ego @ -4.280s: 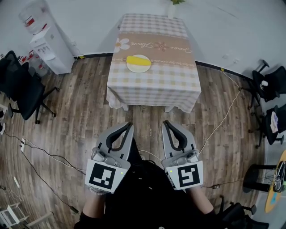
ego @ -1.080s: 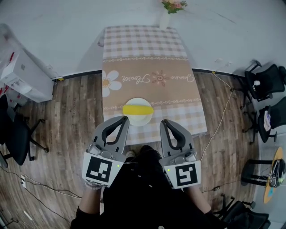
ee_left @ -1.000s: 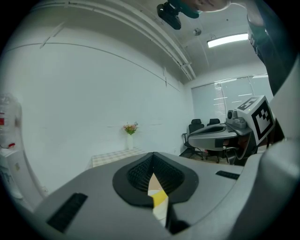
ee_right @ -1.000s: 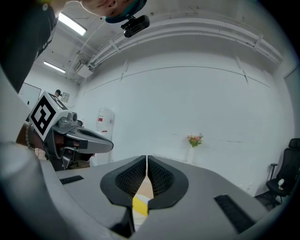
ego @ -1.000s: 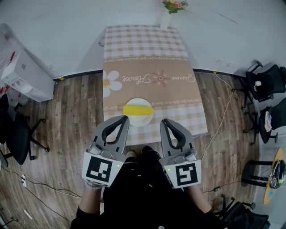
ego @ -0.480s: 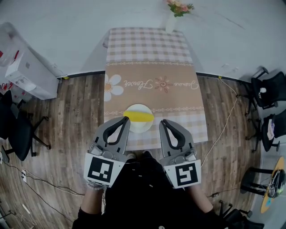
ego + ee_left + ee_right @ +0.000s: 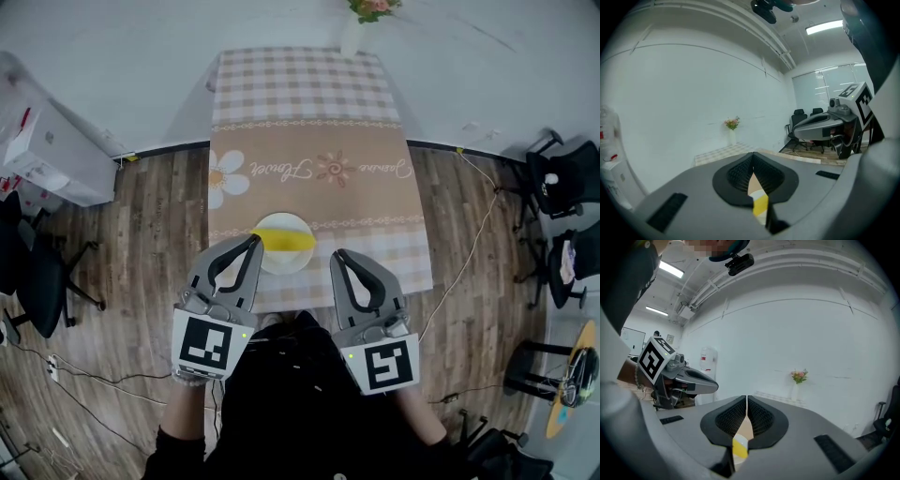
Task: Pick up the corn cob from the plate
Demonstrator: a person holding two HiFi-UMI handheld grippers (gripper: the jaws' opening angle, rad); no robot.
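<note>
In the head view a yellow corn cob (image 7: 287,239) lies on a white plate (image 7: 281,263) near the front edge of a table with a checked cloth (image 7: 309,131). My left gripper (image 7: 252,241) is shut and empty, its tip over the plate's left rim. My right gripper (image 7: 337,255) is also shut and empty, just right of the plate. In the left gripper view the corn cob (image 7: 760,206) shows through the slit below the closed left gripper (image 7: 753,155). In the right gripper view the corn cob (image 7: 739,447) shows the same way below the right gripper (image 7: 746,398).
A vase of flowers (image 7: 362,17) stands at the table's far edge. Office chairs (image 7: 562,178) stand to the right, and a black chair (image 7: 28,281) and a white cabinet (image 7: 42,150) to the left. Cables (image 7: 469,244) run over the wooden floor.
The table and plate have come closer to both grippers. The left gripper's tip now overlaps the plate's rim. Both grippers stay shut.
</note>
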